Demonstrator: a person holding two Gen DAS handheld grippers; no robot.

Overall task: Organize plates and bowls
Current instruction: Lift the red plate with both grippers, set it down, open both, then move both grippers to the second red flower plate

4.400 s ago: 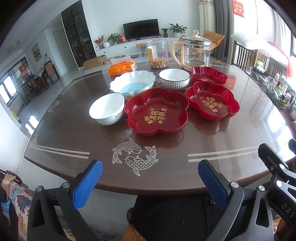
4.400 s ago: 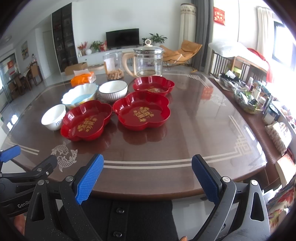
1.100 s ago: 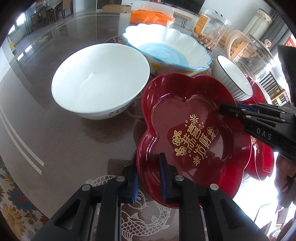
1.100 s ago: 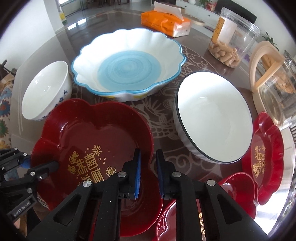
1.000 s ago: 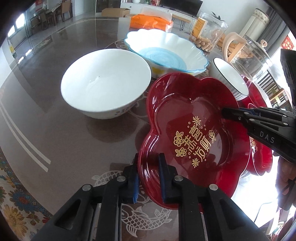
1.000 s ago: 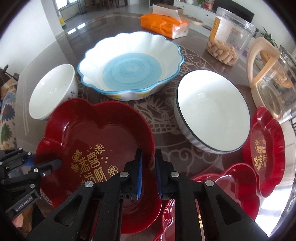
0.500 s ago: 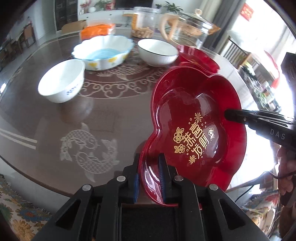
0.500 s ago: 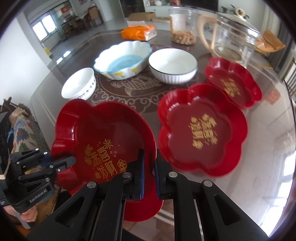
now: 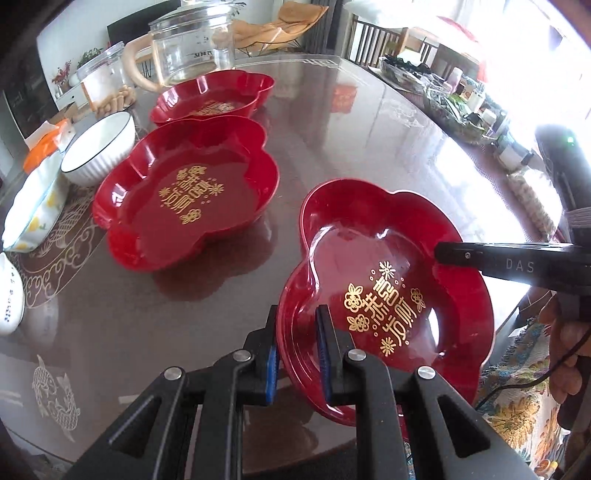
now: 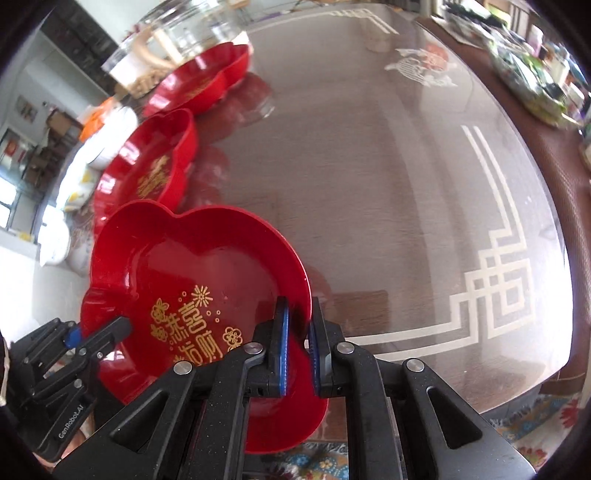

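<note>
Now: red flower plate [image 9: 384, 295], clamped at opposite rims by nearly closed left gripper [image 9: 295, 354] and right gripper [image 10: 297, 354], was carried toward five o'clock off the table [image 9: 369, 122], apart from two matching plates [image 9: 184, 192], presumably for stacking.

The desk [image 9: 369, 122] is a glossy dark-brown oval with a pale key-pattern border [image 10: 495, 266] and a twin-fish emblem [image 9: 55, 387] at 8 o'clock in the left view. Strong daylight floods in from 2 o'clock, washing out the window side and glaring off the polished top. At 12 o'clock stands a tan lounge chair [image 9: 273, 26], with dark wooden railings [image 9: 384, 40] just to its right. A dark television [image 9: 127, 27] sits against the white wall at 11 o'clock, and a black cabinet [image 9: 26, 92] at 10 o'clock. A floral rug [image 9: 517, 398] covers the floor at 4 o'clock.
</note>
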